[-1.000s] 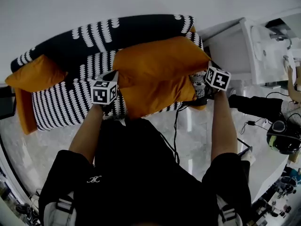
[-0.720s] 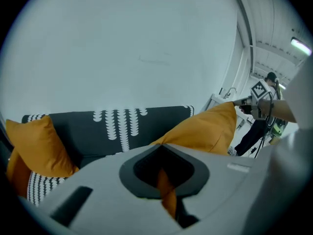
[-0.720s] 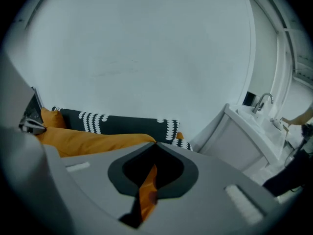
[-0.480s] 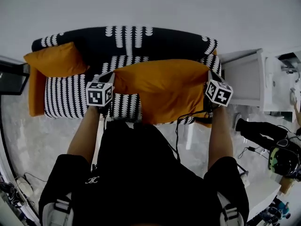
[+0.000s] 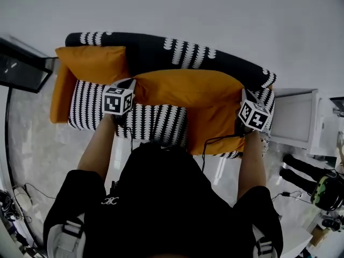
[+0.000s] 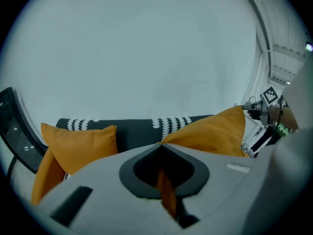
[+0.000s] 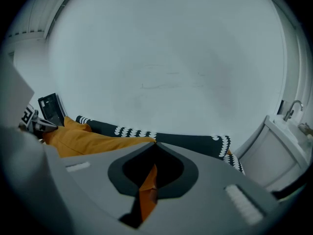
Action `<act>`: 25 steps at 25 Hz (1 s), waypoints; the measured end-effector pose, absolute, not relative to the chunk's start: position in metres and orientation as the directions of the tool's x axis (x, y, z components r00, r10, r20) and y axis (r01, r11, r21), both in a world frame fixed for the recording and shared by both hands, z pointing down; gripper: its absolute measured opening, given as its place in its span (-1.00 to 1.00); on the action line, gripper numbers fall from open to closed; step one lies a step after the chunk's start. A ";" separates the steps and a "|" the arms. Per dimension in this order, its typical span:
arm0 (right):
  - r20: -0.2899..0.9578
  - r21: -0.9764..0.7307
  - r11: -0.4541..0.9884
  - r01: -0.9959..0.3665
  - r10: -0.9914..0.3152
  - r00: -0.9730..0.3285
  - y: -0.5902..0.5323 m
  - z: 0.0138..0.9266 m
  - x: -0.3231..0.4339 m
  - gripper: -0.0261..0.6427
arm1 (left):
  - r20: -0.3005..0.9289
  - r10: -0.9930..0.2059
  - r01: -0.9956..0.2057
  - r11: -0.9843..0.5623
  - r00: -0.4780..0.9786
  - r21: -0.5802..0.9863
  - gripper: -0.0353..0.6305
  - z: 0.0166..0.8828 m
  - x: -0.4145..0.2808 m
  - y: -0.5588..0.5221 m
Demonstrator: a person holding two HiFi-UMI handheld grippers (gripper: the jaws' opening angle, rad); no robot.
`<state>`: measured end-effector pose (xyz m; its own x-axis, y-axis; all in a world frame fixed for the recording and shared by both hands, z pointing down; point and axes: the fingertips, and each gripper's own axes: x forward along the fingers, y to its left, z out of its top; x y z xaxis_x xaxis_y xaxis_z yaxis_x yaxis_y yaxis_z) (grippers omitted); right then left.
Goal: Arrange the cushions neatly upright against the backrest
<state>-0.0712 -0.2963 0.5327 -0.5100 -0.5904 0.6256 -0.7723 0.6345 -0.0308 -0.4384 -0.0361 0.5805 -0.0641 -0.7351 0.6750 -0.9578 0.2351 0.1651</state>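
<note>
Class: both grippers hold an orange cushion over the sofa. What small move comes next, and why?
Probably ease the held cushion back and down against the backrest. The left gripper and right gripper are shut on its corners, it hangs over the seat, and the other cushion already stands upright at the left.

1. The held cushion (image 5: pixel 188 87) fills the whole gap between my left gripper (image 6: pixel 161 155) and right gripper (image 7: pixel 154 155). Each is clamped on an end of it, so nothing passes between them.
2. Behind it, the backrest (image 5: pixel 161 46) and the wall (image 5: pixel 215 9) close off the far side.
3. The sofa's left end is taken by an upright cushion (image 5: pixel 91 63) against the backrest and another cushion (image 5: pixel 58 95) at the arm.
4. I see a bare seat (image 5: pixel 156 123) under the held cushion's left half; that is free room.
5. A white cabinet (image 5: pixel 293 123) crowds the sofa's right end, and a dark screen (image 5: pixel 19 69) stands near the left.
6. There is open floor (image 5: pixel 32 138) at front left.
</note>
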 end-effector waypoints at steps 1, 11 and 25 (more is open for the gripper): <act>0.632 -0.038 0.634 -0.772 -0.583 -0.510 -0.295 0.539 -0.083 -0.88 | 0.682 -0.729 -0.960 0.232 -0.064 0.157 -0.87 0.582 -0.452 -0.037; 0.700 -0.063 0.577 -0.814 -0.556 -0.448 -0.255 0.594 -0.149 -0.88 | 0.761 -0.647 -0.986 0.148 -0.037 0.077 -0.87 0.612 -0.549 -0.044; 0.802 0.010 0.465 -0.885 -0.533 -0.270 -0.288 0.677 -0.164 -0.88 | 0.842 -0.539 -0.996 0.058 0.027 0.069 -0.86 0.698 -0.573 -0.095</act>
<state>-0.1642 -0.2878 0.6769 -0.2703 -0.5329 0.8018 -0.8853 0.4648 0.0105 -0.5726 -0.0954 0.6980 0.0271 -0.5391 0.8418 -0.9959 0.0580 0.0691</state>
